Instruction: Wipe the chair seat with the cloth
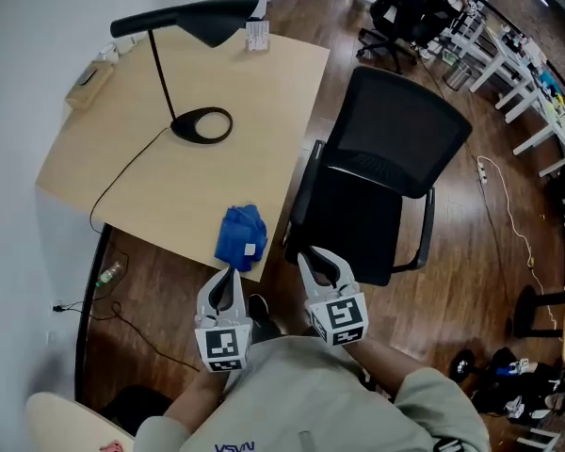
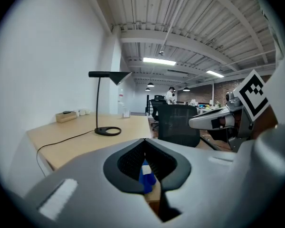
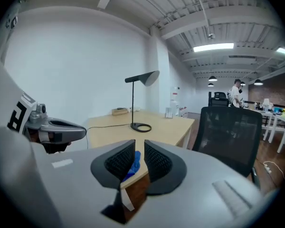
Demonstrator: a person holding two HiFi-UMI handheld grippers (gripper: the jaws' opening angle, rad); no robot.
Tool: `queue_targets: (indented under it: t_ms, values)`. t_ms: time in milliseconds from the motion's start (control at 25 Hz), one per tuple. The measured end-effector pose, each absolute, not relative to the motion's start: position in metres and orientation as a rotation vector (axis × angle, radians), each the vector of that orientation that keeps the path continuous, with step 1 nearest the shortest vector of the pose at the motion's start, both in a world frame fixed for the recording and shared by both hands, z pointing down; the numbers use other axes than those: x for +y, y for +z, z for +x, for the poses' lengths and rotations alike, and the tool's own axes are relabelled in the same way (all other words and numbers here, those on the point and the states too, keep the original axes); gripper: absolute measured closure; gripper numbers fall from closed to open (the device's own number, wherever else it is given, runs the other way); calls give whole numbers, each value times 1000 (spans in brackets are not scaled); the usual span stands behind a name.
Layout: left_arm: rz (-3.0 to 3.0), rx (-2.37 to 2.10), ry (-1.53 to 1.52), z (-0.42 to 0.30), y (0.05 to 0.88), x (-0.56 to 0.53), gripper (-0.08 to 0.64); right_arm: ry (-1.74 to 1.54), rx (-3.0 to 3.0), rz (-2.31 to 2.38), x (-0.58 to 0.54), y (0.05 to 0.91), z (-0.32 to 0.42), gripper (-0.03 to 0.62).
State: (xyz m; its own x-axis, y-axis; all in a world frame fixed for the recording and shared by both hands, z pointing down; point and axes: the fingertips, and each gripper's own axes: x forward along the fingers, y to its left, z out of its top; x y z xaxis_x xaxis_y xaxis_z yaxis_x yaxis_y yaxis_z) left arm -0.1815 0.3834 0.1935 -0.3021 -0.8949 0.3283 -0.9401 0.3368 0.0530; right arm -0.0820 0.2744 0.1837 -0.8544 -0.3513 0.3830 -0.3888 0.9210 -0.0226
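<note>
A crumpled blue cloth [image 1: 240, 236] lies on the wooden desk [image 1: 169, 186] near its front right corner. The black office chair [image 1: 377, 186] stands just right of the desk, its seat [image 1: 358, 229] bare. Both grippers hover close to the person's body, short of the desk edge. My left gripper [image 1: 230, 271] is shut and empty, pointing at the cloth [image 2: 145, 177]. My right gripper [image 1: 311, 255] has a narrow gap between its jaws with nothing in it. In the right gripper view the cloth [image 3: 132, 165] shows through that gap and the chair [image 3: 230, 132] stands to the right.
A black desk lamp [image 1: 202, 125] with its cable stands mid-desk, a small box [image 1: 89, 81] at the desk's back left. A bottle [image 1: 108, 273] and cables lie on the wooden floor. More chairs and white tables [image 1: 508, 64] fill the back right.
</note>
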Motion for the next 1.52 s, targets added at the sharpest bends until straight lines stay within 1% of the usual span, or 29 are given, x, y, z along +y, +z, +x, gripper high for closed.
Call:
queue_targets:
  t_ms: [160,200,400,600,720,760,800,1160,1280,1360,1400,1520]
  values:
    - [1530,-2367,203,-222,205,398,554,126,-2676,416,290,207,-133,503]
    - [1509,-2370,202,-228,209,400,528,127,-2667,386,295,213,-143,496]
    - [1440,-2379,210,-252,226,401,526,147,-2586,261,311,261,-188,409]
    - [1369,-2405,229,-263,238,398,526,246,-2471,220,309,314,-217,330]
    - [1316,-2396,254,-267,246,397,526,288,-2423,190,311,332,-229,316]
    - [1302,-2391,261,-270,248,395,526,292,-2410,186,310,337,-233,297]
    - [1289,-2387,266,-272,252,392,526,293,-2398,185,308,342,-237,295]
    - [1167,-2364,276,-276,285,378,529,279,-2310,141,300,385,-234,304]
    - [1149,-2348,281,-275,292,379,529,299,-2322,134,299,389,-236,352]
    - [1146,-2340,286,-273,297,378,531,306,-2332,123,298,391,-237,416]
    - [1147,-2336,290,-272,299,377,531,311,-2334,115,298,390,-239,436]
    - [1163,-2318,305,-269,301,374,534,333,-2342,95,299,388,-241,477]
